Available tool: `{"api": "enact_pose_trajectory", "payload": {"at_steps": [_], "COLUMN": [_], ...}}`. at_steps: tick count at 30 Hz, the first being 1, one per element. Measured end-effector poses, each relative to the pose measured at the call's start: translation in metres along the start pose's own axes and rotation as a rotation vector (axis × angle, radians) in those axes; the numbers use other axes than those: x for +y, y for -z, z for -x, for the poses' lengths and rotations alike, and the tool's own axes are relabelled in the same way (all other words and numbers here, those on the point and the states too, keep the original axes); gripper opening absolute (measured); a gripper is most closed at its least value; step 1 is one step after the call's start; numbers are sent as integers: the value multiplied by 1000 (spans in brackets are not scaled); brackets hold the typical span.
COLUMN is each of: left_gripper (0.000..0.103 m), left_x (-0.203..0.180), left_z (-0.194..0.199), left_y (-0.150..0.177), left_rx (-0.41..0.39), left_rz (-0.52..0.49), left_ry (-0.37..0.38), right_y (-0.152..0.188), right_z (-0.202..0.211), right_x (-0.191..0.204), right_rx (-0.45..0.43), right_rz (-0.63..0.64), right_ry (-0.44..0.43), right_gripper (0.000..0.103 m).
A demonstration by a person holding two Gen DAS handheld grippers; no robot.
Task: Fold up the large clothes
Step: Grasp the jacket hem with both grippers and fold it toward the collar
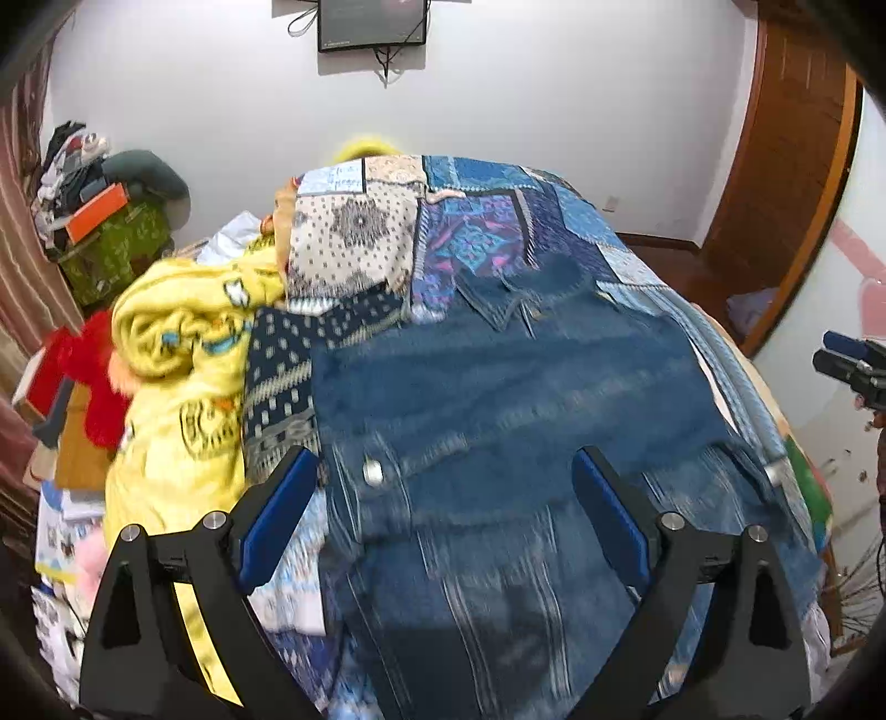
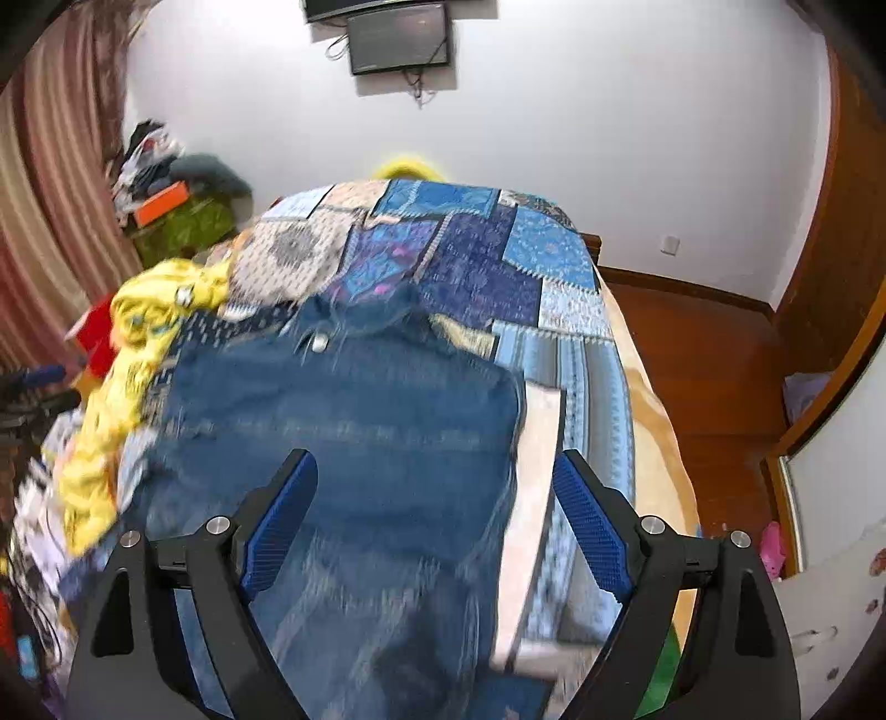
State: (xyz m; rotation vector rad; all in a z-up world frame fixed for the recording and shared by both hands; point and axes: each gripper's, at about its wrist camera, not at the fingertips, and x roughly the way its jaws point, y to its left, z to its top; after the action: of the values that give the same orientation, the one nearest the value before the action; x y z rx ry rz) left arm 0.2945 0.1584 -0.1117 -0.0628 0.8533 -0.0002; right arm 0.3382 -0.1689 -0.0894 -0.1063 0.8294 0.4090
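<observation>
Denim jacket (image 1: 498,387): spread flat on the bed, on top of the patchwork quilt (image 1: 482,221) — collar toward the far wall, a metal button showing near the front edge; the cloth is motion-blurred in both views.
Patchwork quilt: blue, purple and cream squares, covering the bed beneath and beyond the denim jacket.
Left gripper (image 1: 446,498): released, jaws spread wide above the near part of the denim jacket, nothing between the blue pads; no contact with the cloth.
Right gripper (image 2: 434,498): released too — jaws wide apart over the denim jacket's right half, empty, clear of the cloth.
Yellow blanket (image 1: 183,343): bunched up just left of the denim jacket.
Red cloth (image 1: 88,371): left of the yellow blanket, farther from the denim jacket.
Wall screen (image 1: 372,25): mounted on the white wall, well beyond the denim jacket's collar.
</observation>
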Motion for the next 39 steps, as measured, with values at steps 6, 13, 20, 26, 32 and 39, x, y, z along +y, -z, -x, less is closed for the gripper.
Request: {"api": "enact_pose_trajectory", "payload": {"at_steps": [6,13,20,26,32,39], "left_gripper": [97,97,97,95,68,28], "left_x": [15,49,73,62,49,55], "left_z": [8,-12,-25,-25,-32,-25], "left_y": [66,154,218,236,234,225], "left_rx": [70,224,322,315,288,234], "left_rz": [89,278,520,589,574,569], "left_ry": [32,17,91,185,217,181], "right_y": [58,123,161,177,185,183], "right_z": [10,-4,-3,4,2,3], "right_x": [8,-4,-16,-2,-2,2], "right_rx": [65,187,226,205,174,156], "right_rz": [-9,-183,-376,-378,-438,-445], "right_ry": [-14,-51,-104,-133,-173,-190], "right_gripper": [86,86,86,85,58,36]}}
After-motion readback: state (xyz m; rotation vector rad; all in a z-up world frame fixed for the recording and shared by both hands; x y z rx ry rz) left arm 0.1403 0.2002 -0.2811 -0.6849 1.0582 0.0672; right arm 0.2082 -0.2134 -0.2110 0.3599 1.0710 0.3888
